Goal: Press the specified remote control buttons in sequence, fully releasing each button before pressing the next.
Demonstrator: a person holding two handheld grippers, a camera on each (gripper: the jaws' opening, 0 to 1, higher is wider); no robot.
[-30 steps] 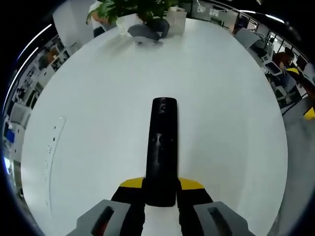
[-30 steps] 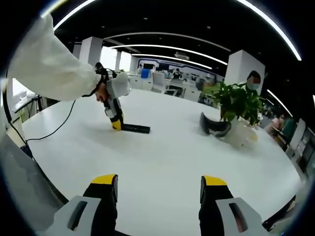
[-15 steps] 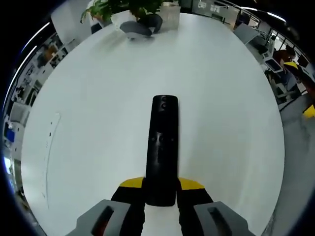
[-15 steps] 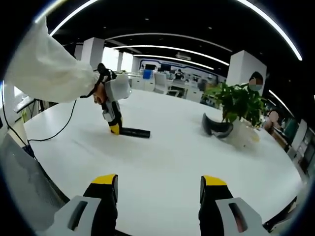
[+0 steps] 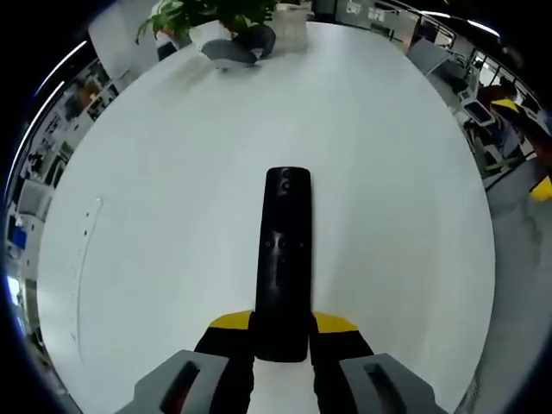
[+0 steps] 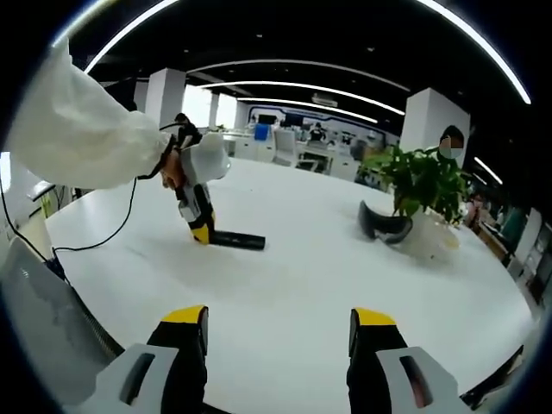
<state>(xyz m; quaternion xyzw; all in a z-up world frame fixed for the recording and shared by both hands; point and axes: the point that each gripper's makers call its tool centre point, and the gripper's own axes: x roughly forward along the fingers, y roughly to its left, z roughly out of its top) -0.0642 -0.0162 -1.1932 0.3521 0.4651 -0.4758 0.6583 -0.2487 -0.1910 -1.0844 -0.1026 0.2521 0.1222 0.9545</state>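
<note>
In the left gripper view, the left gripper [image 5: 282,332] pinches the near end of a black remote control [image 5: 284,259] lying on the white table [image 5: 155,216]. In the right gripper view, the right gripper [image 6: 278,332] hovers, jaws spread and empty; the remote lies beyond, beside a potted plant [image 6: 420,185].

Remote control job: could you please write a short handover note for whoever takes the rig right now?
Left tool: shut on the near end of the black remote control, which lies flat on the white table, buttons up.
Right tool: open, empty, hovering above the table, well away from the remote control.
Nearby: potted plant and a dark curved object at the far side of the table.
Done: remote control steadied.
Left: nothing is touching a button; whether any press has been made cannot be told.
</note>
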